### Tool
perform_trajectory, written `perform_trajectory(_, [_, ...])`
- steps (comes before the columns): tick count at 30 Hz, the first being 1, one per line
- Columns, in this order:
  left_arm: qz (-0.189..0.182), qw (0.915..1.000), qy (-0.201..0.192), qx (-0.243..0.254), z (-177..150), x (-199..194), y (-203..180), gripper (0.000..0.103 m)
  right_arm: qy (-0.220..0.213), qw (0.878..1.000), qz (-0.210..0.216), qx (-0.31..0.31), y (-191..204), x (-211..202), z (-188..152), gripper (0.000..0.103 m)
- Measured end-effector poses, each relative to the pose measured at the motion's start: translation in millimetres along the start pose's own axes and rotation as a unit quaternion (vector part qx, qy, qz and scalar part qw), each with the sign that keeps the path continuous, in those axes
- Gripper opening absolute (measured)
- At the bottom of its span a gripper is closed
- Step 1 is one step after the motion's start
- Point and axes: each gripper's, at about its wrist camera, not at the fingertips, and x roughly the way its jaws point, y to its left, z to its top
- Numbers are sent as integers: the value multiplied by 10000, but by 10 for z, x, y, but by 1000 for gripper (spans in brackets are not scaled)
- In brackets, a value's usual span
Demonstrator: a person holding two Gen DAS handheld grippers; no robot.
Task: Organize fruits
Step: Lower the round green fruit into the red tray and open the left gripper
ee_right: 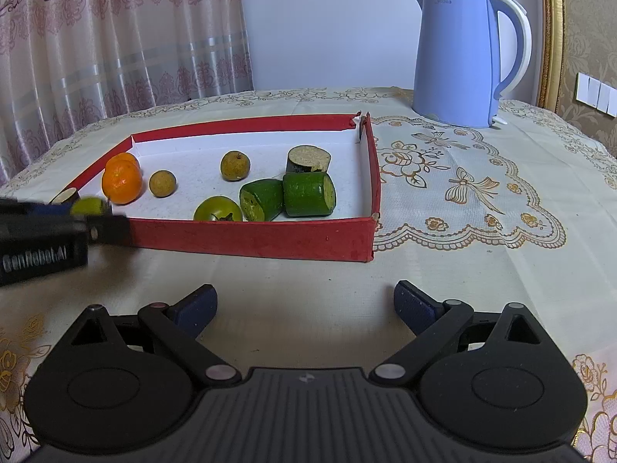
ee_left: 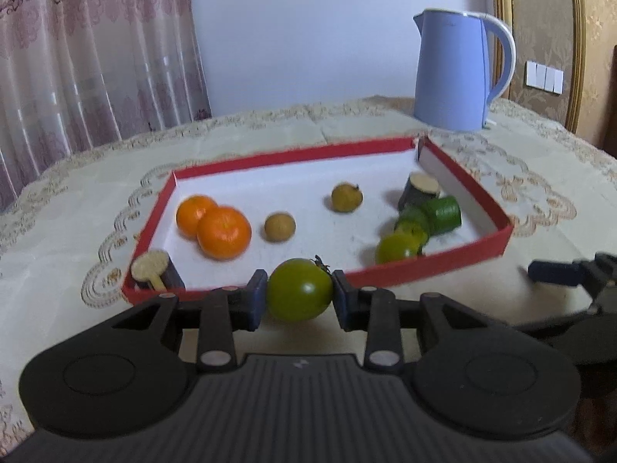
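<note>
My left gripper [ee_left: 300,297] is shut on a green tomato [ee_left: 299,289] and holds it just above the near wall of the red tray [ee_left: 405,270]; in the right wrist view the tomato [ee_right: 89,206] shows at the tray's near left corner. In the tray [ee_right: 250,237] lie two oranges [ee_left: 223,231], two brown longans [ee_left: 279,227], another green tomato [ee_right: 218,210], two green cucumber pieces [ee_right: 308,194] and a dark eggplant piece [ee_right: 307,160]. A second eggplant piece [ee_left: 154,272] sits in the near left corner. My right gripper [ee_right: 304,308] is open and empty over the tablecloth in front of the tray.
A blue electric kettle [ee_right: 459,61] stands on the table behind the tray to the right. A cream embroidered tablecloth [ee_right: 482,200] covers the table. Curtains [ee_right: 115,38] hang behind on the left.
</note>
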Motion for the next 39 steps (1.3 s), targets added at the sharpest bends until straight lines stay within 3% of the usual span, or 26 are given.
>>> perform_trajectory(8, [136, 9997, -165, -75, 216, 117, 95, 32, 3, 10000, -5, -10, 7, -3, 0, 99])
perform_trajectory(19, [269, 9994, 69, -217, 240, 527, 239, 33, 7, 10000, -13, -24, 6, 4, -5, 99])
perform_trajectory(26, [370, 9991, -67, 181, 177, 553, 79, 33, 15, 10000, -25, -46, 4, 9, -11, 99])
perform_trajectory(29, [252, 9994, -6, 231, 146, 558, 44, 34, 18, 10000, -29, -52, 4, 11, -10, 99])
perform_trajectory(32, [239, 9995, -27, 197, 138, 548, 46, 48, 20, 10000, -31, -58, 3, 11, -10, 99])
perform_trajectory(34, [322, 9994, -59, 141, 134, 529, 67, 67, 20, 10000, -33, -59, 6, 11, -10, 99])
perform_trajectory(39, [446, 9988, -161, -101, 96, 389, 169, 79, 21, 10000, -31, -56, 6, 7, -9, 99])
